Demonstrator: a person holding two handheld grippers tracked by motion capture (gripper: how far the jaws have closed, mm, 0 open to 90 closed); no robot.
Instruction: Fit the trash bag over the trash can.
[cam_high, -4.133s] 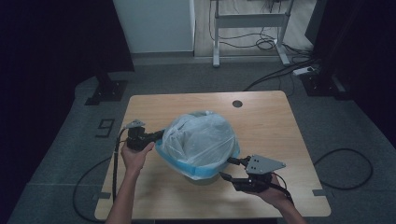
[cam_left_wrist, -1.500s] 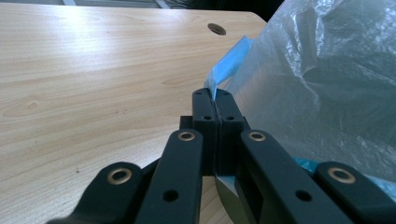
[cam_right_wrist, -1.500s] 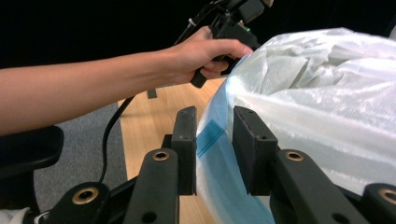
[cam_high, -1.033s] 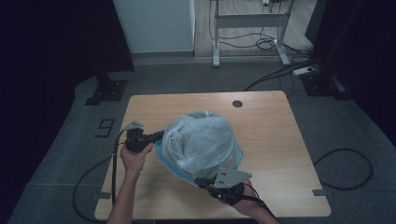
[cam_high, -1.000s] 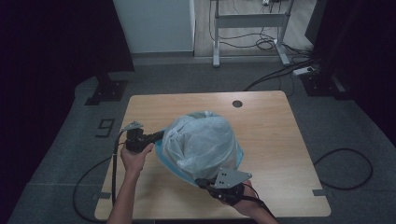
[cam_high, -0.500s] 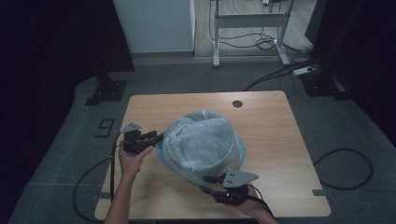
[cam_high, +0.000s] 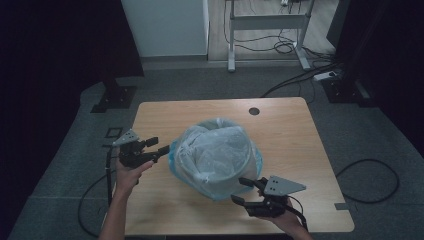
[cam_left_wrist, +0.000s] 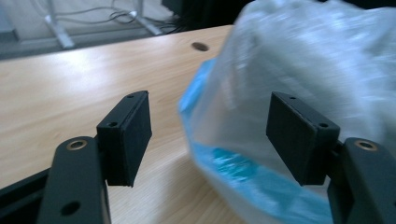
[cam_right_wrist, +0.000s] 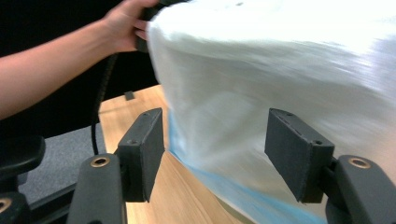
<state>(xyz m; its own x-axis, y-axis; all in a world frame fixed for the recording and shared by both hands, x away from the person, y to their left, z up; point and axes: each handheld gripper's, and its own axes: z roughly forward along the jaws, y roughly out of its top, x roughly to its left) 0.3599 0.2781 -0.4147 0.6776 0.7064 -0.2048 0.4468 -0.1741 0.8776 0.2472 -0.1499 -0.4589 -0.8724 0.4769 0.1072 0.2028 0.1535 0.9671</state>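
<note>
A round bin wrapped in a translucent white plastic bag (cam_high: 215, 155) stands in the middle of the wooden table (cam_high: 295, 130), its mouth facing up. The bag's blue-tinted lower edge (cam_left_wrist: 233, 161) lies on the wood. My left gripper (cam_high: 161, 145) is open just off the bag's left side, and in the left gripper view (cam_left_wrist: 210, 126) the bag (cam_left_wrist: 303, 60) sits ahead between the jaws, apart from both pads. My right gripper (cam_high: 238, 190) is open at the bag's near right foot. Seen from the right gripper (cam_right_wrist: 215, 149), the bag (cam_right_wrist: 280, 70) bulges close in front, ungripped.
A cable hole (cam_high: 254, 111) is in the table's far side. The person's other forearm (cam_right_wrist: 60, 70) reaches in behind the bag in the right gripper view. Cables lie on the floor to the right (cam_high: 370, 170), and a desk frame (cam_high: 267, 30) stands beyond the table.
The left gripper was against the bag's left edge and has drawn back a little, open. The right gripper has moved right along the front. The bag's top has gone from domed to sunken.
</note>
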